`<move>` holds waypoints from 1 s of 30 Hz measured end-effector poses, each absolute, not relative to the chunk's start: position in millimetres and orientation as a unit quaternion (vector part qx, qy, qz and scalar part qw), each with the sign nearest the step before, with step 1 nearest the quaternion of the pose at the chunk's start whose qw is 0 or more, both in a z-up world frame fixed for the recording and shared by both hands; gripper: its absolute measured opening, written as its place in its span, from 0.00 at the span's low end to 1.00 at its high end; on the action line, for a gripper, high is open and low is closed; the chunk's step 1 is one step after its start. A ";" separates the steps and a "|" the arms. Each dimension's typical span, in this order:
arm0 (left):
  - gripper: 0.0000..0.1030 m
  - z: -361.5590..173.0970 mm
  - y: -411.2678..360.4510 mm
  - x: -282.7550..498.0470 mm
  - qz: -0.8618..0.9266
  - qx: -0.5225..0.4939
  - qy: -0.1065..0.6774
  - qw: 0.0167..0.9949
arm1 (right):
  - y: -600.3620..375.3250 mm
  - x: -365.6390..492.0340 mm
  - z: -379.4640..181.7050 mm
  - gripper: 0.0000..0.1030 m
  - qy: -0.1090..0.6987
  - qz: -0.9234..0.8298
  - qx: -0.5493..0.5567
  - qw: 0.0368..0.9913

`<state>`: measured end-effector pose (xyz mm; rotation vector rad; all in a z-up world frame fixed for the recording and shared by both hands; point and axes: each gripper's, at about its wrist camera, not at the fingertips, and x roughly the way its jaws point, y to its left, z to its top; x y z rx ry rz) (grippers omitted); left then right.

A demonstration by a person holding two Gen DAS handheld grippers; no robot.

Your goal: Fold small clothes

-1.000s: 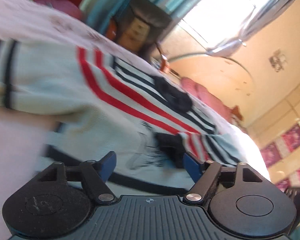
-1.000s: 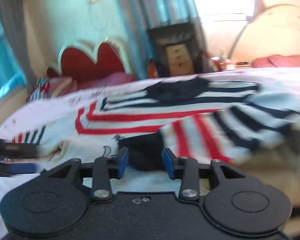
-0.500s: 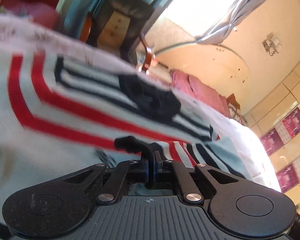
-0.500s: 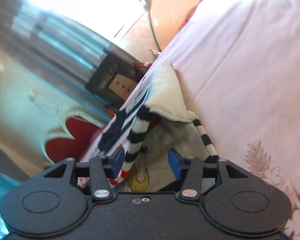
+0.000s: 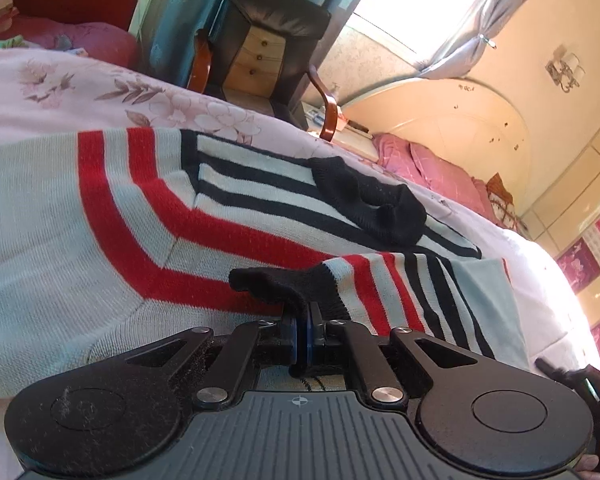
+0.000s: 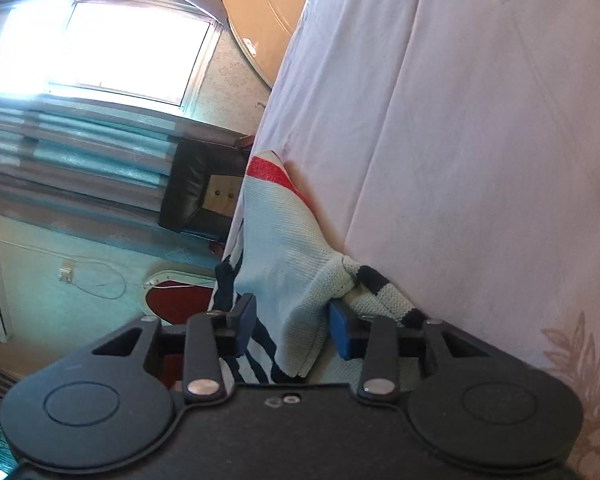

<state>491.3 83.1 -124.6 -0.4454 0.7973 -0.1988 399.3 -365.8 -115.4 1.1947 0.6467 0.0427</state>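
A small knitted sweater [image 5: 60,216], pale blue with red and black stripes and a black collar [image 5: 372,204], lies spread on the bed. My left gripper [image 5: 302,332] is shut on the black cuff [image 5: 280,284] of a sleeve folded over the body. In the right wrist view the picture is rolled onto its side. There a pale edge of the sweater [image 6: 284,248] hangs between the blue pads of my right gripper [image 6: 292,330]. Its jaws are closing, and a gap still shows between the fabric and the left pad.
The bed's pink floral sheet [image 5: 100,92] stretches around the sweater, plain pink on the right side [image 6: 480,140]. A black armchair [image 5: 268,40] stands beyond the bed by the curtains. Pink pillows [image 5: 428,168] lie at the cream headboard [image 5: 440,112]. The other hand-held gripper's edge [image 5: 580,384] shows at lower right.
My left gripper went from wide open to shut on the black cuff. The right gripper rolled sideways, moved to the sweater's edge, and its jaws have narrowed around the fabric.
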 end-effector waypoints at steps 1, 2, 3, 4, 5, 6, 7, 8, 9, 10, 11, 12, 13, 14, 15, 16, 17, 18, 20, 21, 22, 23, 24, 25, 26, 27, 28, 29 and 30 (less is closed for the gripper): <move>0.04 -125.1 84.4 490.4 -0.096 -0.220 0.383 0.892 | -364.4 401.0 -114.4 0.25 0.310 0.013 0.542 0.781; 0.04 -125.8 85.8 489.8 -0.097 -0.224 0.380 0.892 | -364.8 400.6 -112.4 0.25 0.316 0.011 0.537 0.782; 0.04 -124.9 87.2 490.0 -0.099 -0.228 0.378 0.892 | -364.8 399.2 -109.9 0.28 0.317 0.011 0.536 0.782; 0.04 -122.6 88.9 489.1 -0.103 -0.235 0.376 0.890 | -364.7 397.1 -106.1 0.32 0.322 0.008 0.534 0.782; 0.04 -118.8 90.4 488.1 -0.107 -0.239 0.370 0.891 | -363.3 394.8 -102.0 0.34 0.326 0.005 0.529 0.784; 0.04 -114.6 91.0 487.5 -0.110 -0.241 0.364 0.893 | -362.5 391.5 -100.3 0.41 0.325 0.003 0.527 0.785; 0.04 -111.3 91.4 488.1 -0.113 -0.243 0.363 0.893 | -361.8 386.9 -102.1 0.47 0.321 0.004 0.532 0.784; 0.04 -107.9 91.9 490.0 -0.115 -0.248 0.362 0.891 | -361.6 387.2 -104.5 0.49 0.318 0.006 0.537 0.781; 0.04 -103.3 91.9 490.2 -0.119 -0.253 0.358 0.891 | -361.4 389.8 -107.2 0.49 0.319 0.006 0.538 0.780; 0.04 -98.2 90.8 489.9 -0.122 -0.252 0.353 0.893 | -362.8 391.5 -111.0 0.49 0.319 0.005 0.539 0.780; 0.04 -93.4 89.3 489.8 -0.125 -0.249 0.349 0.895 | -364.1 391.4 -112.8 0.49 0.315 0.006 0.539 0.781; 0.04 -89.7 87.8 490.0 -0.128 -0.246 0.346 0.896 | -364.8 395.2 -113.1 0.49 0.313 0.007 0.538 0.782; 0.04 -87.8 86.6 491.0 -0.128 -0.241 0.346 0.898 | -365.8 398.4 -114.0 0.49 0.311 0.009 0.538 0.784; 0.04 -87.7 85.0 492.1 -0.125 -0.233 0.348 0.900 | -366.2 400.6 -115.6 0.47 0.309 0.012 0.536 0.785; 0.04 -89.2 84.6 493.5 -0.120 -0.228 0.351 0.900 | -366.6 402.5 -115.5 0.30 0.313 0.010 0.530 0.788; 0.04 -91.6 85.2 494.4 -0.118 -0.228 0.354 0.899 | -366.7 402.4 -113.7 0.08 0.322 0.003 0.517 0.793; 0.04 -94.5 86.2 494.9 -0.117 -0.230 0.356 0.898 | -368.4 398.8 -110.7 0.08 0.319 0.003 0.508 0.800; 0.04 -98.8 85.9 495.4 -0.114 -0.225 0.360 0.898 | -369.9 394.0 -108.5 0.07 0.307 0.010 0.506 0.806; 0.04 -113.1 82.3 499.0 -0.104 -0.206 0.378 0.897 | -369.2 390.4 -106.5 0.07 0.308 0.005 0.485 0.818; 0.04 -123.6 81.2 501.6 -0.097 -0.205 0.393 0.891 | -367.9 392.8 -110.1 0.07 0.321 -0.001 0.474 0.820; 0.04 -132.2 81.2 502.8 -0.093 -0.205 0.402 0.887 | -368.0 395.6 -115.1 0.05 0.331 -0.005 0.468 0.819; 0.04 -137.9 82.9 501.1 -0.095 -0.214 0.397 0.888 | -369.2 396.4 -117.3 0.05 0.331 -0.004 0.471 0.818; 0.04 -139.4 85.1 499.9 -0.097 -0.222 0.393 0.887 | -370.2 396.8 -115.2 0.06 0.334 -0.002 0.471 0.817; 0.04 -139.5 87.2 499.2 -0.098 -0.228 0.392 0.886 | -370.6 396.0 -109.6 0.14 0.338 0.002 0.463 0.820; 0.04 -138.6 87.8 498.7 -0.101 -0.230 0.391 0.886 | -370.1 394.7 -101.6 0.17 0.340 0.009 0.451 0.825; 0.04 -137.1 87.7 497.5 -0.104 -0.227 0.387 0.888 | -370.3 389.8 -92.6 0.23 0.334 0.021 0.437 0.835; 0.04 -135.3 87.8 496.1 -0.105 -0.222 0.384 0.890 | -370.4 382.5 -81.9 0.25 0.318 0.035 0.417 0.851; 0.04 -133.6 88.1 494.7 -0.105 -0.217 0.381 0.893 | -370.8 378.6 -73.2 0.26 0.309 0.041 0.393 0.865; 0.05 -131.4 88.0 493.7 -0.104 -0.210 0.376 0.897 | -371.9 378.6 -67.1 0.26 0.307 0.044 0.373 0.875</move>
